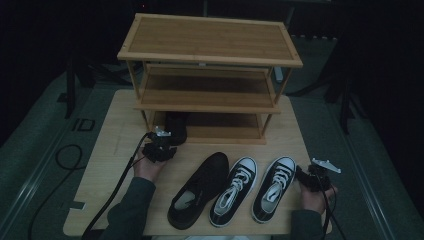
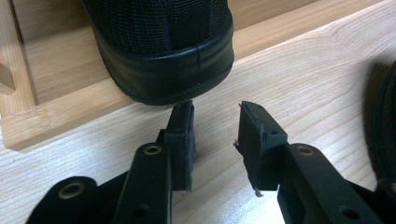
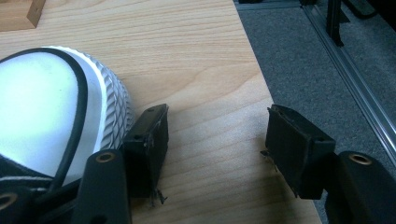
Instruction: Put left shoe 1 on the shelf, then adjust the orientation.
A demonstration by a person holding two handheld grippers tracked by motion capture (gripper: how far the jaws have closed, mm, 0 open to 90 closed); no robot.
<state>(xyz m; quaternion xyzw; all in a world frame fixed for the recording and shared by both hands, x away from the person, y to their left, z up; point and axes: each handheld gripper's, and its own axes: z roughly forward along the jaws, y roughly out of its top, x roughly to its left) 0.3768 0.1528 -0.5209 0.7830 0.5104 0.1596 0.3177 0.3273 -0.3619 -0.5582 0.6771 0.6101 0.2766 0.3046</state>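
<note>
Left gripper (image 2: 215, 135): jaws apart, empty, tips just short of the heel of a black shoe (image 2: 161, 44) resting on the bottom shelf of the bamboo rack (image 1: 210, 37), at 12 o'clock on the table (image 1: 112, 150). Right gripper (image 3: 217, 140): jaws wide apart over bare wood at the table's 4 o'clock edge, one jaw just beside the white toe cap of the right sneaker (image 3: 51, 112). Between the hands, at 6 o'clock, lie a second black shoe (image 1: 200, 192) and the left sneaker (image 1: 235, 190).
</note>
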